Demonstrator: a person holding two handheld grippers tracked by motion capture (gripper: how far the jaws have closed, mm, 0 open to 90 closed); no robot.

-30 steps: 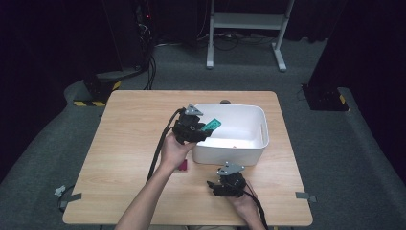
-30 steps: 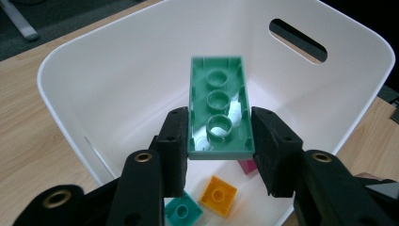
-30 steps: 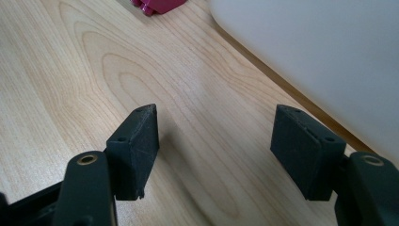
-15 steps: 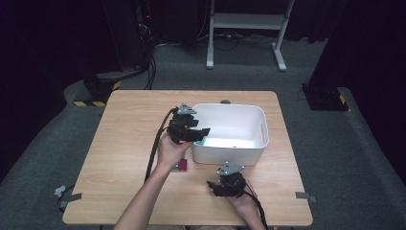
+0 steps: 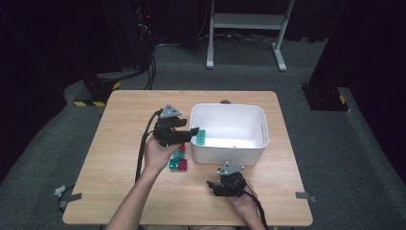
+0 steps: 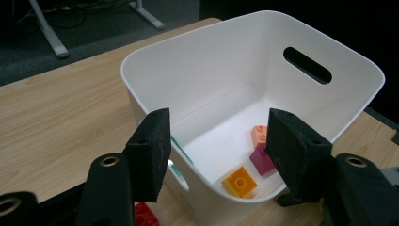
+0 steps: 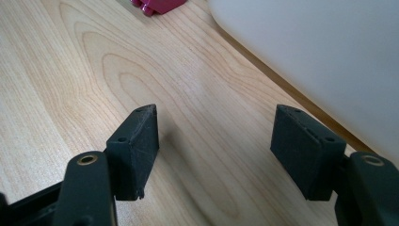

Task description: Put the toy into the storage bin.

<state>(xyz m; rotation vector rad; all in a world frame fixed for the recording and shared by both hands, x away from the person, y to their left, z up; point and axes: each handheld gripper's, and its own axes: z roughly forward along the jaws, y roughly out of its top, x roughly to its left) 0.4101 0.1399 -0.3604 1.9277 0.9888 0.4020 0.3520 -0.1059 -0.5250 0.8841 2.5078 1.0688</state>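
One green plastic building brick [image 5: 200,137] is seen inside the white plastic bin [image 5: 258,115], against its left wall, just beyond the tips of the left gripper [image 5: 191,132]. That gripper's jaws have just been opening and stand apart with nothing clamped between them. The right gripper [image 7: 214,136] is held low over the wooden table [image 5: 119,143], jaws apart and empty, beside the bin's outer wall.

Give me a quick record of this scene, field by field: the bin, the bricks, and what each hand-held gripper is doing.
bin: white bin on the wooden table
in bin: orange brick, magenta brick, peach brick, green brick
beside bin: bricks on table
left hand-held gripper: jaws just opened, nothing between them, at the bin's rim
right hand-held gripper: open, low over bare table
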